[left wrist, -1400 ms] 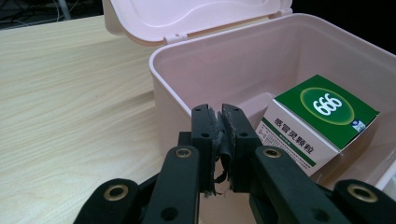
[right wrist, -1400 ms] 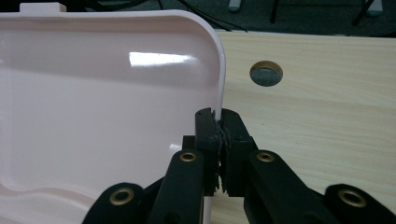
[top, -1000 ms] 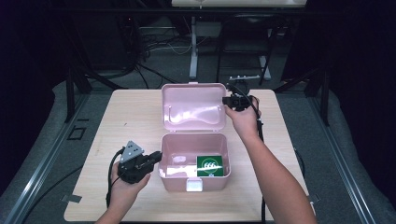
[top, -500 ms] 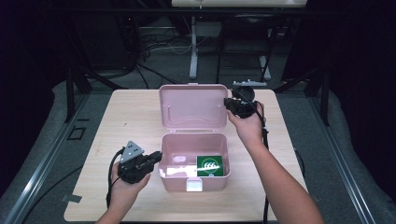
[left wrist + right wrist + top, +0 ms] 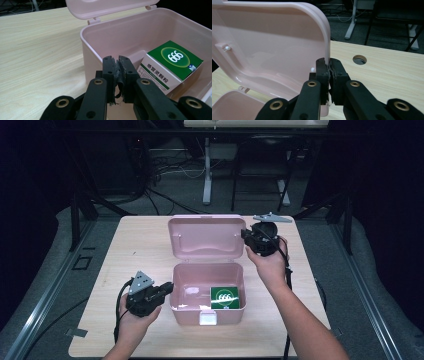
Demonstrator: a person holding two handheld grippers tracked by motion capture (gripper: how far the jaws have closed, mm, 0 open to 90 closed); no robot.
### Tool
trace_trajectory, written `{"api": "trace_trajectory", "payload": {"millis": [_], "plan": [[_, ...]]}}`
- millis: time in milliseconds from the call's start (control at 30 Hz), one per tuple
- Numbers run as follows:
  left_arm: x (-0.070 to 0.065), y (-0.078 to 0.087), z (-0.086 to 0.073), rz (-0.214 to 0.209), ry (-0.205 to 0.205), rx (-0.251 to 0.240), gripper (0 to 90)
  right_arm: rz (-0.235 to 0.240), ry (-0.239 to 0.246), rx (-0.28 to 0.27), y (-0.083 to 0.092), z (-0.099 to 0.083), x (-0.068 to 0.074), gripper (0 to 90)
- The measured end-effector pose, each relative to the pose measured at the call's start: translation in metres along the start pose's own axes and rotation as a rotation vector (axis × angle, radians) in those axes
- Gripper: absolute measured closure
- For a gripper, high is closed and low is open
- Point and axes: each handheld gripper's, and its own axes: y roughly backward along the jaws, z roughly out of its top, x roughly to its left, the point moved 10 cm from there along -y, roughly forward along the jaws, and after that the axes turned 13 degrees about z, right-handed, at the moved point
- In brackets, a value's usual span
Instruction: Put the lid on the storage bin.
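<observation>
A pink plastic box (image 5: 186, 312) stands open mid-table, its lid (image 5: 207, 237) raised behind it. A green and white carton (image 5: 224, 297) marked 666 lies in the box's right half, also in the left gripper view (image 5: 172, 65). My right gripper (image 5: 245, 236) is at the lid's right edge. In the right gripper view (image 5: 329, 65) its jaws are pinched together on that thin rim of the lid (image 5: 269, 50). My left gripper (image 5: 167, 290) rests just outside the box's left wall, jaws shut (image 5: 117, 62) with nothing between them.
The box sits on a light wooden table (image 5: 140, 245) with bare wood on every side. A round cable hole (image 5: 359, 59) is in the tabletop beyond the lid. Dark floor, stands and cables lie past the far edge.
The right hand has shifted to the right along the lid's upper corner, still at the rim. The left hand and the carton have stayed put.
</observation>
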Motion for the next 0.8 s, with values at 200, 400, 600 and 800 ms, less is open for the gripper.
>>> {"api": "trace_trajectory", "payload": {"millis": [200,400,600,800], "plan": [[0.000,0.000,0.000,0.001,0.002,-0.003,84.3,0.001,0.021,-0.011,0.007,-0.003,0.005,86.5],[0.000,0.000,0.000,-0.002,0.003,-0.003,84.3,0.001,0.049,-0.041,0.014,-0.009,0.010,86.4],[0.000,0.000,0.000,-0.002,0.004,-0.004,84.3,-0.005,0.087,-0.043,0.021,-0.013,0.015,86.4],[0.000,0.000,0.000,-0.001,0.006,-0.004,84.4,0.004,0.101,-0.046,0.027,-0.020,0.019,85.8]]}}
